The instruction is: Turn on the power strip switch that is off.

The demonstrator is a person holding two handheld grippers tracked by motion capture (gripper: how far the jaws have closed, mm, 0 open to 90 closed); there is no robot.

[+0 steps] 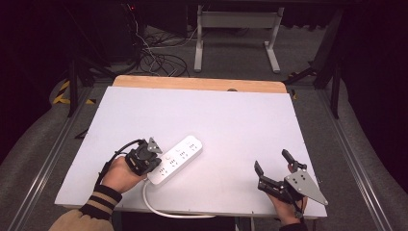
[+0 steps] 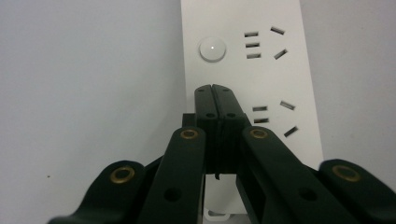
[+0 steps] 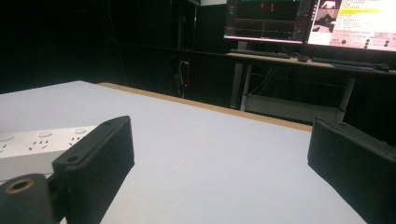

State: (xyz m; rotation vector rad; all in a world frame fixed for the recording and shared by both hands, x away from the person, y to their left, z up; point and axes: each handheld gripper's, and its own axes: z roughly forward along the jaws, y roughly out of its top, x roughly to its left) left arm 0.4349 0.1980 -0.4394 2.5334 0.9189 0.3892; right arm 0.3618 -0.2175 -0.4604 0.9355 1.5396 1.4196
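Presently: left gripper, jaws clenched empty, poised over power strip, likely to press; right gripper, five o'clock, released, idle.

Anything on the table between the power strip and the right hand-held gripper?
Nothing. In the high view the stretch of white table between the power strip and the right hand-held gripper is bare; the right gripper view shows the same.

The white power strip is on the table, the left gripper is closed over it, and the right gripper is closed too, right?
Not quite. The right gripper is open: the right gripper view shows its two jaws far apart with bare table between them. The rest holds: the left gripper is closed over the white power strip on the table.
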